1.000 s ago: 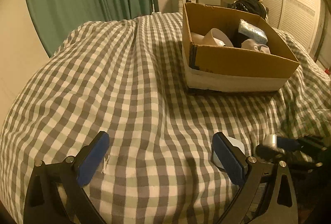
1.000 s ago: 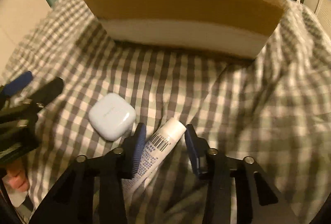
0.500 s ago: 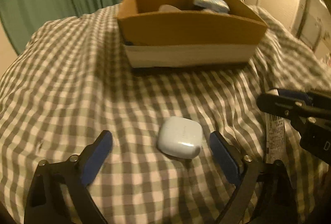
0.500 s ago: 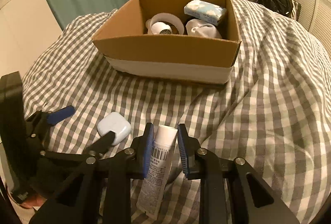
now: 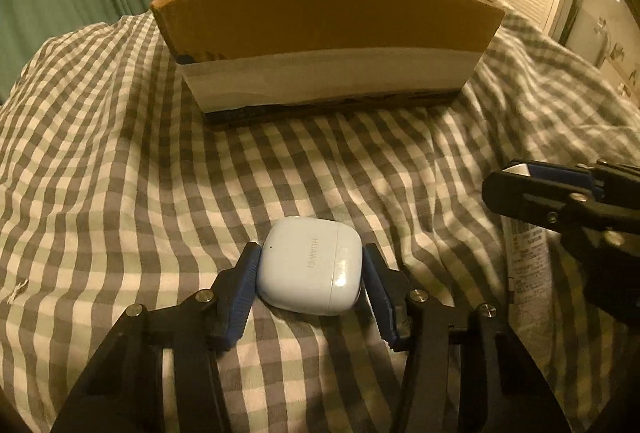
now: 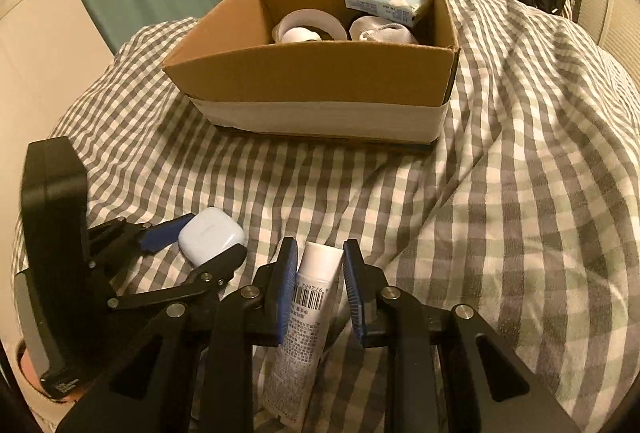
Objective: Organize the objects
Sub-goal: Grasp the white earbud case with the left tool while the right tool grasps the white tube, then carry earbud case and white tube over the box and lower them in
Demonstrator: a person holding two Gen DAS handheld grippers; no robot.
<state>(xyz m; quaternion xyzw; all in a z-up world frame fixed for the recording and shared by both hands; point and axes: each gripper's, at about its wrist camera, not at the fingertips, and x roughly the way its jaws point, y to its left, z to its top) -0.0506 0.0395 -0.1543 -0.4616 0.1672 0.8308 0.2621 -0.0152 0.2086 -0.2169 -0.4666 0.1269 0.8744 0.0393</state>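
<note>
Both tongs gripping the last two loose items on the bed

The left tongs [image 5: 310, 279] are closed against the sides of the pale earbud case [image 5: 310, 265], and the right tongs [image 6: 318, 283] pinch the white tube [image 6: 308, 317] near its cap; both items seem barely clear of the checked bedspread [image 6: 520, 213]. The cardboard box [image 6: 320, 73] beyond already holds a tape roll [image 6: 310, 25], a tissue pack [image 6: 386, 1] and something white. Judging by this, most is done; these two remain to be boxed.
</note>
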